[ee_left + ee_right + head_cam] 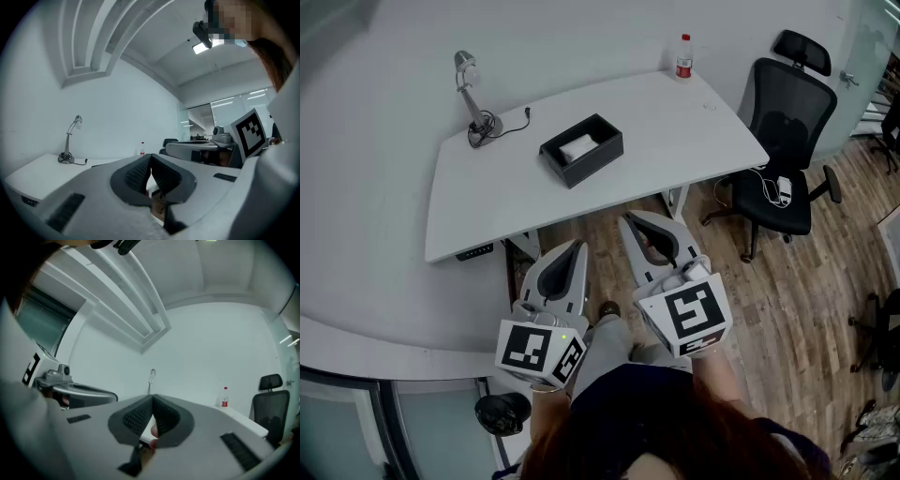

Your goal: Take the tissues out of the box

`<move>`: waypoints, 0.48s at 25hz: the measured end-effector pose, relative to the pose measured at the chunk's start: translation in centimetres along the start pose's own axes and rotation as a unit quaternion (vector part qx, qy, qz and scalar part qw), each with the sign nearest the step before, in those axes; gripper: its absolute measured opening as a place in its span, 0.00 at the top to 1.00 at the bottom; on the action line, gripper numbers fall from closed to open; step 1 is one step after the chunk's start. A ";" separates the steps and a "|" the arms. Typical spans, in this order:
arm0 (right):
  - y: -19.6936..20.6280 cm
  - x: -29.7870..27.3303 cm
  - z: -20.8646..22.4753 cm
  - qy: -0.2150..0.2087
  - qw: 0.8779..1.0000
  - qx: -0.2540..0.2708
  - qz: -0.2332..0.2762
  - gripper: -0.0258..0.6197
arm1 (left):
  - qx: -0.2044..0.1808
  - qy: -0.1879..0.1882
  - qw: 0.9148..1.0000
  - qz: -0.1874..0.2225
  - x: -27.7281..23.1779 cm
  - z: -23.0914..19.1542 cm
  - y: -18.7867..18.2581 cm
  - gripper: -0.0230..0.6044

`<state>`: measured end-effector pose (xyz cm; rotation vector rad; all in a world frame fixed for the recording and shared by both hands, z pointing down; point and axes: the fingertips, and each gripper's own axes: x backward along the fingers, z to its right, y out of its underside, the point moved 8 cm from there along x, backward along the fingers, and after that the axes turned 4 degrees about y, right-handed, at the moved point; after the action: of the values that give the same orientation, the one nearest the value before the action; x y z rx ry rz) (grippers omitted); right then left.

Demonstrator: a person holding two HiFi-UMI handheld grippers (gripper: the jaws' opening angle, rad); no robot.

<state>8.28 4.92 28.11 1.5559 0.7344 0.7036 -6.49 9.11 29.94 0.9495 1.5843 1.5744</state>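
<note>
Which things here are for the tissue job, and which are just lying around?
For the job:
- box
- tissues inside it
- left claw and right claw, both shut and empty

Just lying about:
- lamp
- bottle
- chair

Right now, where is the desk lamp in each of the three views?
Head view: lamp in the upper left, on the desk's far left corner.
Left gripper view: lamp at the left, below mid-height.
Right gripper view: lamp near the centre, small.
Shared landmark: the red-capped bottle, to the right of the lamp in every view.
</note>
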 end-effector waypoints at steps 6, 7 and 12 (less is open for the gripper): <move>0.1 -2.1 0.7 -0.014 1.000 -0.013 0.002 0.93 | 0.006 -0.002 1.000 -0.002 -1.6 -1.6 0.0 0.93; 0.2 -2.6 0.8 -0.017 1.000 -0.012 -0.001 0.93 | 0.007 -0.003 1.000 -0.002 -1.9 -2.0 0.0 0.93; 0.7 -4.8 1.2 -0.019 1.000 -0.004 -0.014 0.93 | 0.012 -0.005 1.000 -0.005 -3.2 -3.6 0.2 0.93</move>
<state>6.31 0.32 28.53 1.5455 0.7233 0.6529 -8.10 4.54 30.12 0.9606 1.6013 1.5447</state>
